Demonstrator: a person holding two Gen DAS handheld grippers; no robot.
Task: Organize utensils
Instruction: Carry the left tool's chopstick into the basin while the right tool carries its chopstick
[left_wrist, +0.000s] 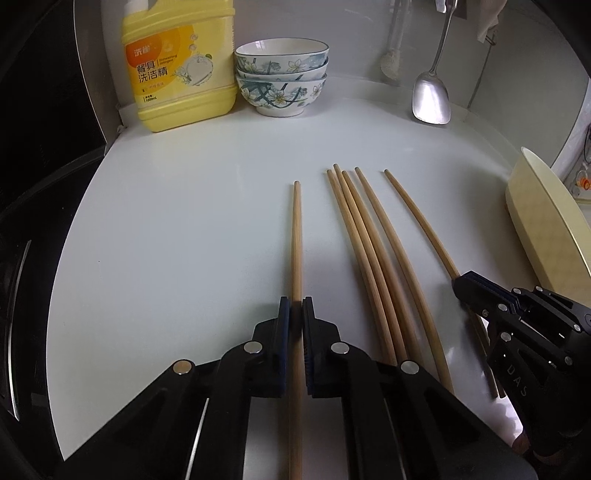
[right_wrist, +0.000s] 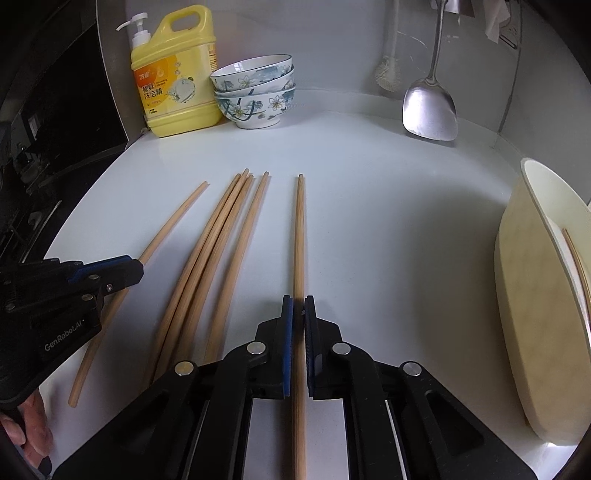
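Several wooden chopsticks lie side by side on the white counter (left_wrist: 177, 229). In the left wrist view my left gripper (left_wrist: 296, 306) is shut on the leftmost chopstick (left_wrist: 296, 236), its pads pressing both sides. At the right, my right gripper (left_wrist: 461, 284) pinches the rightmost chopstick (left_wrist: 417, 218). Several loose chopsticks (left_wrist: 369, 251) lie between the two. In the right wrist view the right gripper (right_wrist: 298, 304) is shut on its chopstick (right_wrist: 299, 236), and the left gripper (right_wrist: 136, 271) clamps the far-left chopstick (right_wrist: 173, 218) beside the loose chopsticks (right_wrist: 218, 240).
At the back stand a yellow detergent bottle (left_wrist: 181, 70) and stacked floral bowls (left_wrist: 282, 77). A metal spatula (left_wrist: 431, 99) hangs on the wall. A cream container (right_wrist: 532, 295) holding a chopstick stands at the right. A black stove (left_wrist: 37, 184) borders the left. A hand (right_wrist: 33, 424) shows low left.
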